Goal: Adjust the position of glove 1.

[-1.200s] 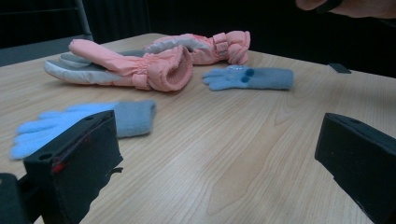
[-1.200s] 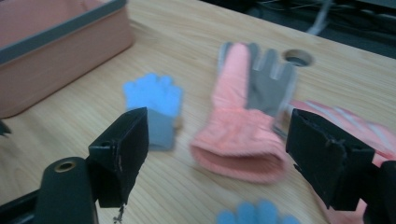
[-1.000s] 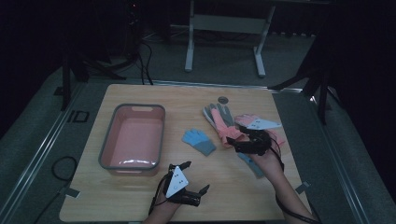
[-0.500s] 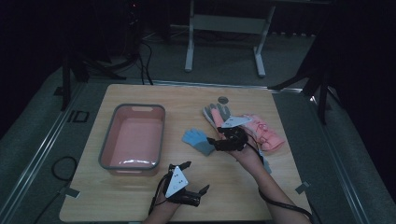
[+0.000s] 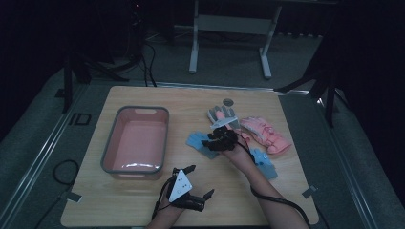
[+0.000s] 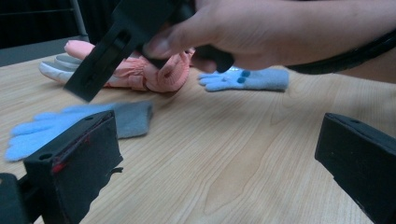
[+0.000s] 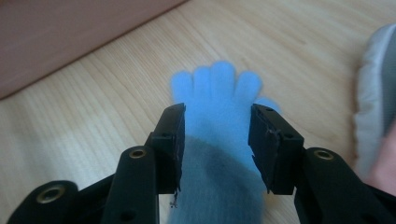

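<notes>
A light blue glove [image 5: 197, 142] with a grey cuff lies flat on the wooden table [image 5: 143, 205], left of centre. My right gripper [image 5: 210, 142] has come down over it. In the right gripper view the glove [image 7: 219, 91] lies between the two jaws of that gripper [image 7: 217, 112]. The jaws have just been closing and stand either side of the palm, and the cloth is not bunched. My left gripper [image 5: 198, 181] rests near the front edge, open and holding nothing [image 6: 219, 140]. The left gripper view has the same glove [image 6: 51, 125] under the right hand.
A pink bin [image 5: 111, 148] with a grey rim stands at the left. Behind the right hand lie a pair of pink gloves [image 5: 265, 133], a grey-white glove [image 5: 220, 114] and a second blue glove [image 5: 263, 162]. A small round disc [image 5: 228, 101] sits near the back.
The right hand has moved left and down, from above the pink gloves to the blue glove, and its jaws have narrowed. The left gripper has stayed put.
</notes>
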Demonstrator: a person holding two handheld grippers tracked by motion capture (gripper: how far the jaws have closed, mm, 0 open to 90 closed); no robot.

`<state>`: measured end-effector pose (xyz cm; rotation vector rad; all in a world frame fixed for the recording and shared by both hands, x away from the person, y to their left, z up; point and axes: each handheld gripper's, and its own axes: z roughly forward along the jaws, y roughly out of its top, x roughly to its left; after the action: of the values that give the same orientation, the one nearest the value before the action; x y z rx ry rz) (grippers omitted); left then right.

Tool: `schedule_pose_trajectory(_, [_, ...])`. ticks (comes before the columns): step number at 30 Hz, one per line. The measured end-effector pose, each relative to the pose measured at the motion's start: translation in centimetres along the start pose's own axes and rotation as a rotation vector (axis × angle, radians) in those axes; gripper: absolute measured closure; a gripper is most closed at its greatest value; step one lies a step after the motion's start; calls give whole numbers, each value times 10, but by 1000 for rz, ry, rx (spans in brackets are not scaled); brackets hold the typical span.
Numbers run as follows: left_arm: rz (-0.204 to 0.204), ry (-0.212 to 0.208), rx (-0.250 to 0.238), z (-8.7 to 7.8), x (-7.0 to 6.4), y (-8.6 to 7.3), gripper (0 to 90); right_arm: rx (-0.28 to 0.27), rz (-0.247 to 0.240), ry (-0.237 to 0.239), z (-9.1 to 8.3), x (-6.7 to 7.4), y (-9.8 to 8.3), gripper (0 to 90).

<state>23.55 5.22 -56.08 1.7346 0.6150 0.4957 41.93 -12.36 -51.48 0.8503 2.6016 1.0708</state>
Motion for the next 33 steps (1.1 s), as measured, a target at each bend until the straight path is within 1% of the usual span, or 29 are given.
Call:
schedule_pose_trajectory(2, [0, -2, 0, 0, 0, 0, 1, 14, -2, -16, 8, -1, 0, 592])
schedule_pose_trajectory(3, [0, -2, 0, 0, 0, 0, 1, 14, -2, -16, 8, -1, 0, 592])
schedule_pose_trajectory(4, [-1, -4, 0, 0, 0, 0, 1, 23, 5, -7, 11, -3, 0, 602])
schedule_pose_trajectory(5, [-2, -5, -1, 0, 0, 0, 1, 43, 26, 7, 18, -7, -1, 604])
schedule_pose_trajectory(6, [-3, -6, -1, 0, 0, 0, 1, 57, 33, 7, 22, -8, -1, 605])
schedule_pose_trajectory(8, [-3, -7, -1, 0, 0, 0, 2, 85, 33, 7, 29, -9, -4, 605])
schedule_pose_trajectory(9, [-3, -7, -1, 0, 0, 0, 1, 98, 23, 0, 32, -8, -6, 606])
schedule_pose_trajectory(10, [-3, -7, -1, 0, 0, 0, 1, 98, 23, 0, 32, -8, -6, 606])
schedule_pose_trajectory(11, [-2, -7, -1, 0, 0, 0, 1, 85, 17, -8, 33, -6, -8, 637])
schedule_pose_trajectory(12, [-2, -7, -1, 0, 0, 0, 1, 85, 12, -11, 33, -5, -8, 653])
schedule_pose_trajectory(15, [-3, -5, -1, 0, 0, 0, 1, 81, 6, -15, 33, -2, -9, 754])
schedule_pose_trajectory(17, [-4, -5, -1, 0, 0, 0, 1, 74, 8, -13, 33, -1, -9, 795])
schedule_pose_trajectory(19, [-5, -4, 0, 0, 0, 0, 1, 72, 19, -23, 33, 2, -10, 816])
schedule_pose_trajectory(21, [-5, -4, 0, 0, 0, 0, 1, 65, 71, -8, 33, 3, -10, 832])
schedule_pose_trajectory(22, [-5, -4, 0, 0, 0, 0, 1, 57, 79, -23, 31, 5, -11, 840])
schedule_pose_trajectory(24, [-6, -3, -1, 0, 0, 0, 1, 40, 113, -38, 27, 8, -12, 847])
schedule_pose_trajectory(26, [-4, -3, -3, 0, 0, 0, 1, 5, 155, -49, 17, 12, -12, 850])
schedule_pose_trajectory(27, [-4, -3, -3, 0, 0, 0, 1, -12, 168, -55, 11, 14, -12, 850])
schedule_pose_trajectory(28, [-4, -3, -3, 0, 0, 0, 1, -12, 168, -55, 11, 14, -12, 850])
schedule_pose_trajectory(29, [-3, -2, -3, 0, 0, 0, 1, -44, 180, -79, -5, 19, -11, 851])
schedule_pose_trajectory(30, [-3, -2, -3, 0, 0, 0, 1, -44, 180, -79, -5, 19, -11, 851])
schedule_pose_trajectory(31, [-5, -2, -3, 0, 0, 0, 1, -72, 195, -104, -23, 24, -10, 852])
schedule_pose_trajectory(33, [-5, 1, -3, 0, 0, 0, 1, -102, 218, -143, -40, 29, -10, 852])
